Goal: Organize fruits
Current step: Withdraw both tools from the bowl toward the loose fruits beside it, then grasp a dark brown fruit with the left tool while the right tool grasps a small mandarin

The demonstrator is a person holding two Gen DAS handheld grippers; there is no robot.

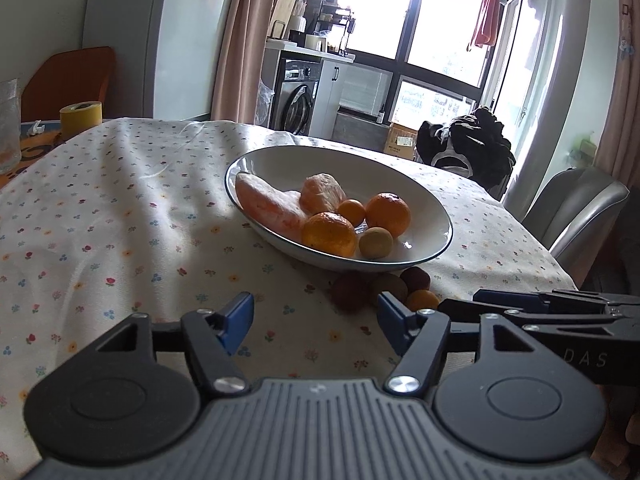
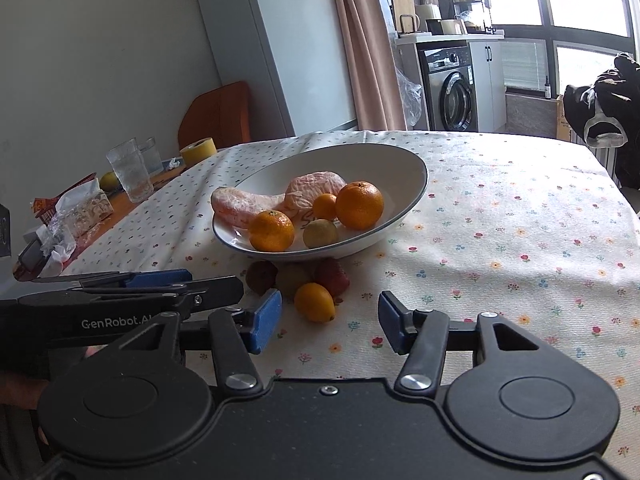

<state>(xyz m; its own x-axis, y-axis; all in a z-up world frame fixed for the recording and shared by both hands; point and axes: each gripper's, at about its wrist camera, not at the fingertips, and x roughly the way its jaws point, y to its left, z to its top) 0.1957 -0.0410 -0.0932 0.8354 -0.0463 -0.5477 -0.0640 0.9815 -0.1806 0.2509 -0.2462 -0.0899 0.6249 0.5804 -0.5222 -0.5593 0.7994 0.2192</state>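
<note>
Both grippers, left and right, hung wide open and empty before the bowl; the loose kumquat lay nearest on the table, so I judged a low, centred right-hand pinch best.

Left tongs and right tongs — both gaping, empty.
</note>
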